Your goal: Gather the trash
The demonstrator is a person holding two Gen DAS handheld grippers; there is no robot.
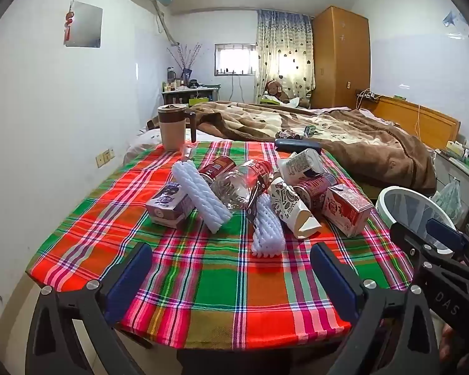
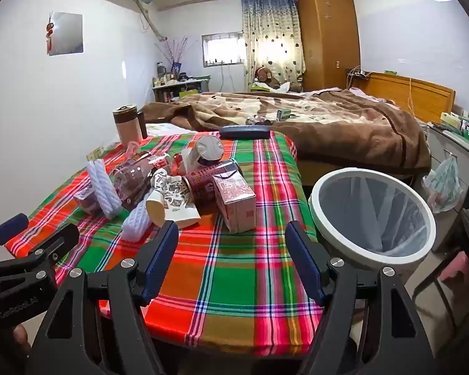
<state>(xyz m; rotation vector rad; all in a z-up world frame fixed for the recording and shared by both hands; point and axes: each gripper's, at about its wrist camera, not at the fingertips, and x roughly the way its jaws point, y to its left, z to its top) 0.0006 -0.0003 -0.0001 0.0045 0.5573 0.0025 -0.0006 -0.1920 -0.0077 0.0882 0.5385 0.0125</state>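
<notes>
Trash lay heaped across the far half of my table [image 1: 203,281], on the bright plaid cloth. Both my tools hung over the near edge with nothing in them. My left gripper [image 1: 231,268] had its blue-padded fingers spread wide, and my right gripper [image 2: 231,250] was spread just as wide, its jaws framing bare cloth short of the heap.

Nearest my left tool lay a white foam net sleeve [image 1: 267,228], and a second, longer foam sleeve [image 1: 200,195] leaned against a purple carton [image 1: 168,207]. Between the sleeves a clear plastic bottle [image 1: 237,187] lay on its side with a red can [image 1: 217,167] just behind it. To the right a patterned paper cup [image 1: 289,207] lay tipped over, touching a second red can [image 1: 312,189], and a red-and-white milk carton [image 2: 234,203] lay beside them, the piece closest to my right tool. Behind those a pale cup [image 2: 208,150] lay on its side with its mouth facing me.

A white bin [image 2: 372,215] with a clear liner stood on the floor just off the table's right edge, close to my right tool. At the far left corner of the table a beige mug [image 1: 172,126] with a brown lid stood upright, well apart from the heap, and a dark case [image 2: 244,132] lay along the far edge, next to the bed [image 1: 344,137].
</notes>
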